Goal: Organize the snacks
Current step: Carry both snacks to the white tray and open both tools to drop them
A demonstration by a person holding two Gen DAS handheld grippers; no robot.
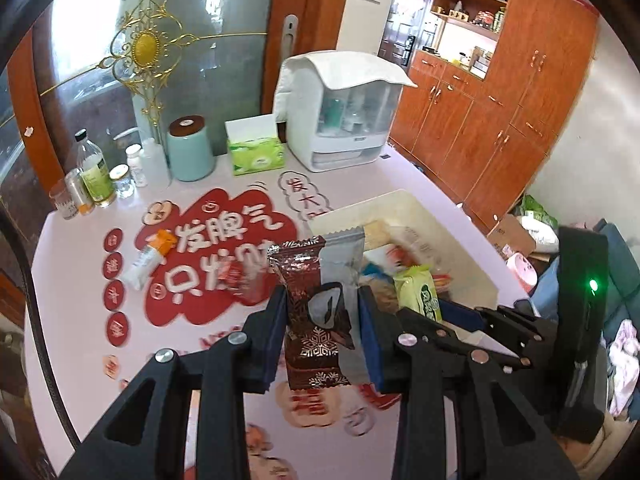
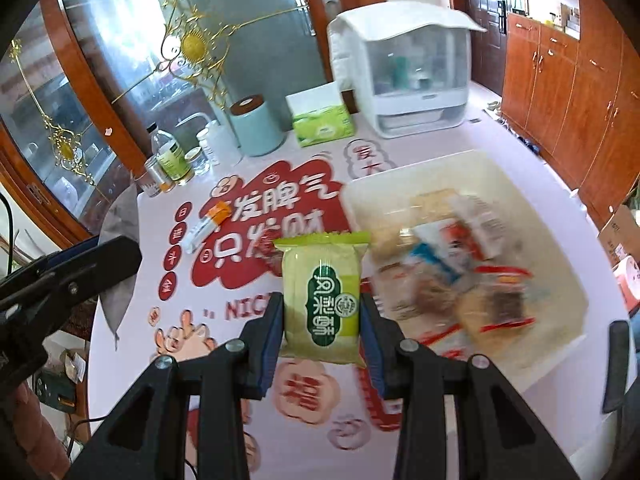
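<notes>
My left gripper point(image 1: 323, 312) is shut on a dark red foil snack packet point(image 1: 310, 312), held upright above the table, left of the white bin point(image 1: 460, 236). My right gripper point(image 2: 322, 316) is shut on a green pastry packet point(image 2: 322, 300), held above the table just left of the bin point(image 2: 560, 248). The bin holds several wrapped snacks point(image 2: 472, 276). The green packet and right gripper also show in the left wrist view point(image 1: 420, 292) at the bin's near side. An orange-and-white tube packet point(image 1: 150, 258) lies on the table; it also shows in the right wrist view point(image 2: 206, 224).
At the back stand bottles and jars point(image 1: 96, 184), a teal canister point(image 1: 190, 148), a green tissue box point(image 1: 256, 154) and a white cabinet-style container point(image 1: 340, 112). The table point(image 1: 80, 360) has red printed decoration. The left gripper shows at the left edge of the right wrist view point(image 2: 60, 276).
</notes>
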